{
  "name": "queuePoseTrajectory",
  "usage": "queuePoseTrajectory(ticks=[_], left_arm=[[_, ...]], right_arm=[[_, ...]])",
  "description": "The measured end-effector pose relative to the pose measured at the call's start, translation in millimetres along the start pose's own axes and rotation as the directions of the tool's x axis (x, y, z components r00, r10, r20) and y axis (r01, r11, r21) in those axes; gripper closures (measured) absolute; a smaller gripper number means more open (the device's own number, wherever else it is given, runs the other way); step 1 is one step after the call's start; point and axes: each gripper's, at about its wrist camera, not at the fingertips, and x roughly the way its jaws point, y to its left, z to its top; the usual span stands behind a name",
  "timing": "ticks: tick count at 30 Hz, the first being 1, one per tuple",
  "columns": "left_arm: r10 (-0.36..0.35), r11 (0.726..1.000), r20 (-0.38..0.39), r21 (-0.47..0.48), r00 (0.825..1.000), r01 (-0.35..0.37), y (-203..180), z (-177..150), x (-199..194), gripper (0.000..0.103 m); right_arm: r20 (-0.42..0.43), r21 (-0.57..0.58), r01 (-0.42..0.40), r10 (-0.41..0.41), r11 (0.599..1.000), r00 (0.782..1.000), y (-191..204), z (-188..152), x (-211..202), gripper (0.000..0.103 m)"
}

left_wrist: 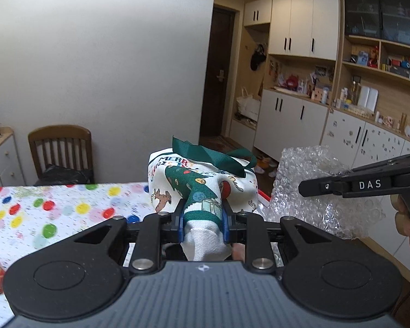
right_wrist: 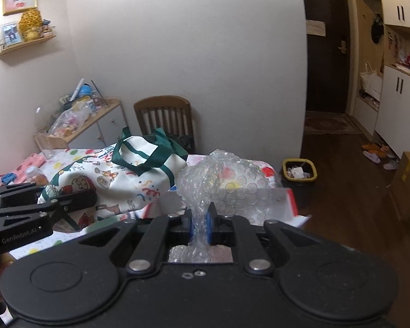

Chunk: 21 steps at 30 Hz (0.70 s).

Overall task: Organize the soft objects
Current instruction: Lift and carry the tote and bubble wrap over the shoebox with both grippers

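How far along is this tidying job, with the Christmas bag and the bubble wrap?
Early to midway, I'd guess. Nothing looks put away yet. In hand: the left gripper pinches the Christmas tote bag, and the right gripper pinches the bubble wrap, both lifted above the dotted tablecloth. Left: probably putting the wrap into the bag, but I can't see the bag's opening.

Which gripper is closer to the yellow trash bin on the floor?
Right. The right gripper, pinching bubble wrap, sits on the yellow trash bin's side; the left gripper, holding the Christmas tote bag, is farther away.
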Motion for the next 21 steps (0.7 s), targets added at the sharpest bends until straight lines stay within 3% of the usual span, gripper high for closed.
queuePoseTrajectory(ticks=[9,21], left_arm=[[-0.003,1.000,-0.093,-0.026,0.996,0.000,-15.4,-14.3,48.8,0.080],[0.047,0.999,-0.195,-0.009,0.980,-0.050,-19.0,-37.1,98.9,0.080]], right_arm=[[-0.072,0.018,0.016,-0.015,1.000,0.997,-36.3,-14.0,31.4,0.096],[-0.195,0.006,0.037,-0.035,0.999,0.980,-51.0,-35.8,93.4,0.096]])
